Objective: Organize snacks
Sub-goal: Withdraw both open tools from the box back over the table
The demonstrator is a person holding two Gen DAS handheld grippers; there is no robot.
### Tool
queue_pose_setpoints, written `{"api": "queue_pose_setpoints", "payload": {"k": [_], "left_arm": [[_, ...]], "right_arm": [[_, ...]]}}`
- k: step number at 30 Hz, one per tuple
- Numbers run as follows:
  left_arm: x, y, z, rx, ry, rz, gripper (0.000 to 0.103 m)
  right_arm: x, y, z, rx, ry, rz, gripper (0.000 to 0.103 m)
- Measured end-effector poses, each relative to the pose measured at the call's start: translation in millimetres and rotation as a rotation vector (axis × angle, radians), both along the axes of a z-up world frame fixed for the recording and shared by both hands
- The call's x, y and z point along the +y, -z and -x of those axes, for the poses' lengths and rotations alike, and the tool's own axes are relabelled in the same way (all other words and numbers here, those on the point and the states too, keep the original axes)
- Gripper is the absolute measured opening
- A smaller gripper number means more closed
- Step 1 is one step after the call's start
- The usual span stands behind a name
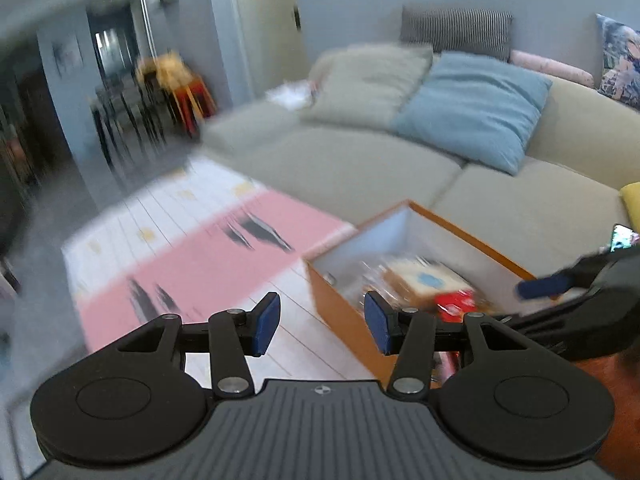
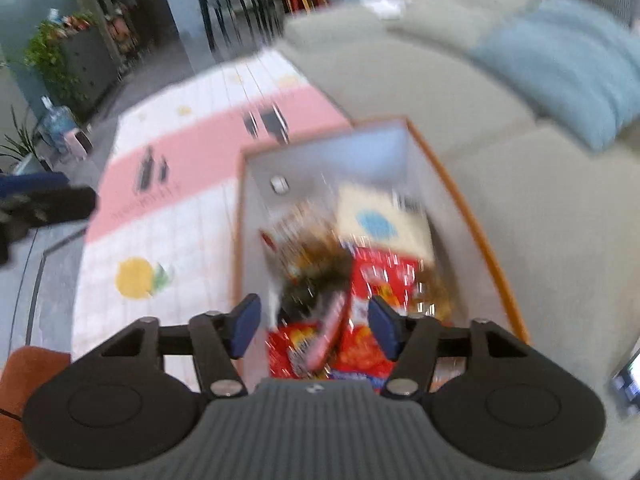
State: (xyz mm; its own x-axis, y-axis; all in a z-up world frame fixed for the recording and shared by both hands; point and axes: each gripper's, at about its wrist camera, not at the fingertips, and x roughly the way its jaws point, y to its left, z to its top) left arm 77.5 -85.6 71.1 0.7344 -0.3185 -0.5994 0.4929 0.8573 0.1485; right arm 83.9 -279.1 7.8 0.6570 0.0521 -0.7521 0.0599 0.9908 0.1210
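An orange box with a white inside stands on the floor against the sofa, filled with snack packets. Among them lie a cream packet with a blue spot, red packets and a dark brown one; blur hides their print. My left gripper hangs open and empty above the box's near left corner. My right gripper is open over the box, nothing between its pads. The right gripper's blue fingertip shows at the left view's right edge.
A beige sofa with a blue cushion and a beige cushion runs behind the box. A pink and white play mat covers the floor. Dark chairs and a plant stand farther off.
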Motion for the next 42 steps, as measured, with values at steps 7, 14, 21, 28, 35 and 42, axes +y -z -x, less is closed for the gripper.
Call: {"api": "queue_pose_setpoints", "payload": {"k": [7,14,21,28,35,42], "left_arm": [[24.2,-14.1,37.5,-0.246,-0.105,-0.008,0.066],[53.2,6.9,41.6,-0.147,-0.172,0.046,0.077],[71.5,40.7,42.9,-0.043,-0.217,0.012,0.077],[76.1,65.5,43.0,0.066,-0.210,-0.009,0.077],[71.0,83.1,40.2,0.148,-0.206,-0.028,0.077],[70.0,82.3,41.5,0.160,-0.216,-0.029,0.077]], "right_arm": [[37.0,-51.1,44.7,-0.217,0.049,0.035,0.079],[70.5,-33.4,72.6,-0.241,0.080,-0.010,0.075],[102.9,0.7,90.0,-0.227,0.089,0.052,0.075],[104.0,31.8,80.7,-0.150,0.097,0.134,0.074],[94.8,48.6,76.6,-0.063,0.132,0.131,0.074],[95.2,50.0,76.9,-0.056,0.130,0.131,0.074]]}}
